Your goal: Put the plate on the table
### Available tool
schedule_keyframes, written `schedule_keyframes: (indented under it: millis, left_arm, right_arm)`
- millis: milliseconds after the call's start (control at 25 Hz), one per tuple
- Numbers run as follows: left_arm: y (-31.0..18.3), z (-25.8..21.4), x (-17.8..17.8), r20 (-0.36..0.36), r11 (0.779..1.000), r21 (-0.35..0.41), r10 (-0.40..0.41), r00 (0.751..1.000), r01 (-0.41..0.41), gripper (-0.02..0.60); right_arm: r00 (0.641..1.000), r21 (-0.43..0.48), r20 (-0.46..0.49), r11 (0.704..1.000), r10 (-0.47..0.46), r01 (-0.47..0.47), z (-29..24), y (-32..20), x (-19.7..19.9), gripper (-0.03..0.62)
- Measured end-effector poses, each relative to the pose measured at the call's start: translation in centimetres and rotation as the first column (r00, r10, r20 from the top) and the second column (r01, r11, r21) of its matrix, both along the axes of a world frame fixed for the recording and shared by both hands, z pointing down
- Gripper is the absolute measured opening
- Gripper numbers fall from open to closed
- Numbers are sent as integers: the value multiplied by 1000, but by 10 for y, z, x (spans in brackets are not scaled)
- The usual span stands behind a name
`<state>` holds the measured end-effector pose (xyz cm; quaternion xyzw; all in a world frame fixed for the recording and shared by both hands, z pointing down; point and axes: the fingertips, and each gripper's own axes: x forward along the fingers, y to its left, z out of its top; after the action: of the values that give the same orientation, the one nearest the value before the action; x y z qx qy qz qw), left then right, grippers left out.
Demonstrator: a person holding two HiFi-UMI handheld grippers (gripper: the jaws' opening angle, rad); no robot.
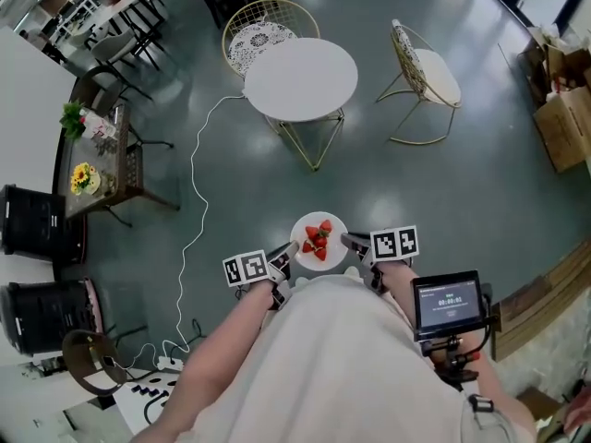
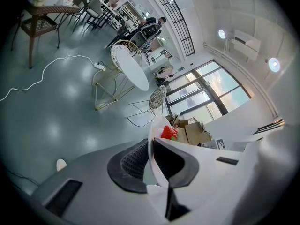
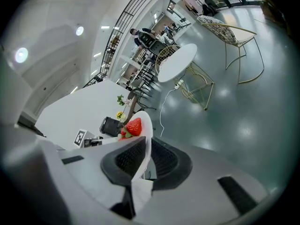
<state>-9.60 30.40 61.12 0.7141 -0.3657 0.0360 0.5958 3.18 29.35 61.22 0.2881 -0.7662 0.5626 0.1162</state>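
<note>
A white plate (image 1: pixel 331 225) with red strawberries (image 1: pixel 317 241) hangs in the air close in front of the person, above the floor. My left gripper (image 1: pixel 284 259) is shut on its left rim and my right gripper (image 1: pixel 355 243) is shut on its right rim. In the left gripper view the plate's edge (image 2: pixel 151 142) runs between the dark jaws of the left gripper (image 2: pixel 151 161), with a strawberry (image 2: pixel 169 132) beyond. The right gripper view shows the plate's rim (image 3: pixel 146 130) pinched in the right gripper (image 3: pixel 144 159). The round white table (image 1: pixel 300 78) stands ahead, apart from the plate.
Two wire chairs (image 1: pixel 259 33) (image 1: pixel 425 70) flank the table. A white cable (image 1: pixel 196 178) snakes over the grey floor on the left. A wooden side table with flowers (image 1: pixel 92 160) stands far left, cardboard boxes (image 1: pixel 563 109) at the right. A small screen (image 1: pixel 448 303) sits by the person's right arm.
</note>
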Motion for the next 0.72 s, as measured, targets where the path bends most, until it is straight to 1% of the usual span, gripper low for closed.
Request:
schedule_keyframes:
  millis: [120, 480, 720]
  left_arm:
    - [2, -1, -5, -3, 1000, -1, 0, 1000, 0, 18]
    - [3, -3, -6, -18, 1000, -2, 17, 1000, -17, 19]
    - [4, -6, -8, -36, 1000, -4, 11, 999, -11, 28]
  right_arm:
    - [1000, 0, -6, 1000, -8, 8, -1, 1, -6, 37]
    - [999, -10, -25, 1000, -29, 29, -4, 2, -6, 37]
    - [999, -22, -26, 999, -29, 28, -6, 2, -8, 37]
